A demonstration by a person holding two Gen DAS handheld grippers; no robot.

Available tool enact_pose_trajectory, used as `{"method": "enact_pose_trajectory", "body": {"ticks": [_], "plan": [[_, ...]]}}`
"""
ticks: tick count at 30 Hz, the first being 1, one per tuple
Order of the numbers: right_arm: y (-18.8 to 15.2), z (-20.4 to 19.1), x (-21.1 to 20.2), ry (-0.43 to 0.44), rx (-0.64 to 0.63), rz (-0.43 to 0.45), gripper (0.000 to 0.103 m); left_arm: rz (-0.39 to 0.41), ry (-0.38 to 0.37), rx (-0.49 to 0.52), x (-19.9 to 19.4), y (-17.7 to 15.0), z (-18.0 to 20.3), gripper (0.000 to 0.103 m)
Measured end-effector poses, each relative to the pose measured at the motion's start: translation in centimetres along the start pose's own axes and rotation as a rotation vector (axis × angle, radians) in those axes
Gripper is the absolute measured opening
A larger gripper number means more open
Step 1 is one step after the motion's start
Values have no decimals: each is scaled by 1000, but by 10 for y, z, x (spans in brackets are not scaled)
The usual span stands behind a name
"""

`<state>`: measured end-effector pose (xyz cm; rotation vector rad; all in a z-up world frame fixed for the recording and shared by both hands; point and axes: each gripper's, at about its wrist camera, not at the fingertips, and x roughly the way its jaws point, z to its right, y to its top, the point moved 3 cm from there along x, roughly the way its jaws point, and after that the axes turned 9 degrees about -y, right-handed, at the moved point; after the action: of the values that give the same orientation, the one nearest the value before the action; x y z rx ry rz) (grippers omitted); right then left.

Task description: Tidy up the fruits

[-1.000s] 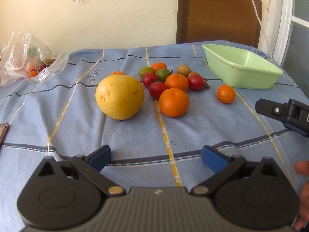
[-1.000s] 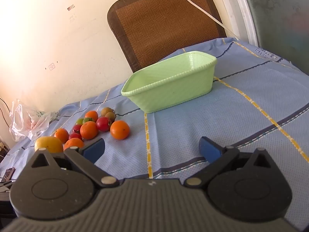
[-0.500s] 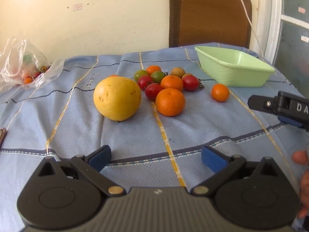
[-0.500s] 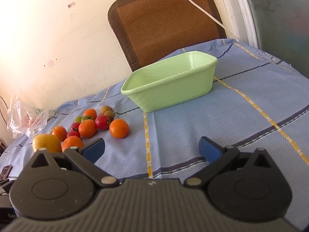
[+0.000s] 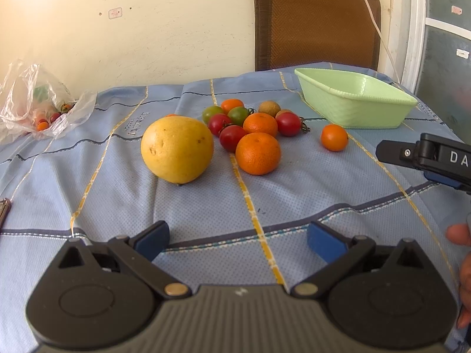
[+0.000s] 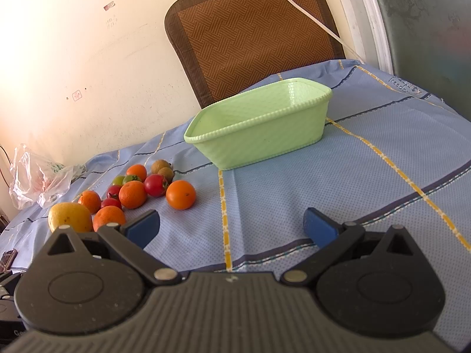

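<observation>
Left wrist view: your left gripper (image 5: 238,239) hovers low over the blue cloth (image 5: 294,194), jaws wide apart with nothing between them. The fruit lies ahead: a large yellow fruit (image 5: 177,149) at left, an orange (image 5: 258,153) just beside it, and a cluster of small tomatoes (image 5: 231,136) and oranges behind. A lone small orange (image 5: 334,137) sits apart to the right, near the green basket (image 5: 353,108) at far right. Your right gripper (image 5: 426,158) enters from the right edge, cut off; its jaws cannot be judged here. Fingers (image 5: 459,235) show at the right margin. A plastic bag (image 5: 38,108) at far left holds small fruit, hard to make out.

Right wrist view: your right gripper (image 6: 232,231) has its jaws apart, empty. This view shows the basket (image 6: 259,138) interior, which the left view hides; no fruit is visible inside. The yellow fruit (image 6: 70,217) is partly hidden behind the gripper body. A dark object (image 6: 8,257) at the left edge cannot be identified
</observation>
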<state>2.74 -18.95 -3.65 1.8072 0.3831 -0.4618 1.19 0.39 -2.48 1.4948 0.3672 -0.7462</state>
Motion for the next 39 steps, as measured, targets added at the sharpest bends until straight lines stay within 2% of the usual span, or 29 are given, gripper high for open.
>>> {"method": "enact_pose_trajectory", "body": {"ticks": [13, 23, 27, 32, 35, 39], "plan": [[0, -1, 0, -2, -2, 0, 103, 15, -16, -10, -4, -1, -3, 103], [-1, -3, -2, -8, -27, 11, 103, 124, -24, -111, -35, 1, -49, 103], [-2, -7, -12, 34, -63, 70, 103, 166, -44, -166, -47, 0, -73, 95], [0, -26, -18, 124, -131, 93, 103, 204, -71, -210, -59, 2, -98, 94], [5, -53, -21, 217, -221, 87, 93, 223, -132, -264, -64, 6, -115, 94], [8, -100, -22, 333, -378, 78, 74, 254, -195, -333, -69, 8, -135, 91]]}}
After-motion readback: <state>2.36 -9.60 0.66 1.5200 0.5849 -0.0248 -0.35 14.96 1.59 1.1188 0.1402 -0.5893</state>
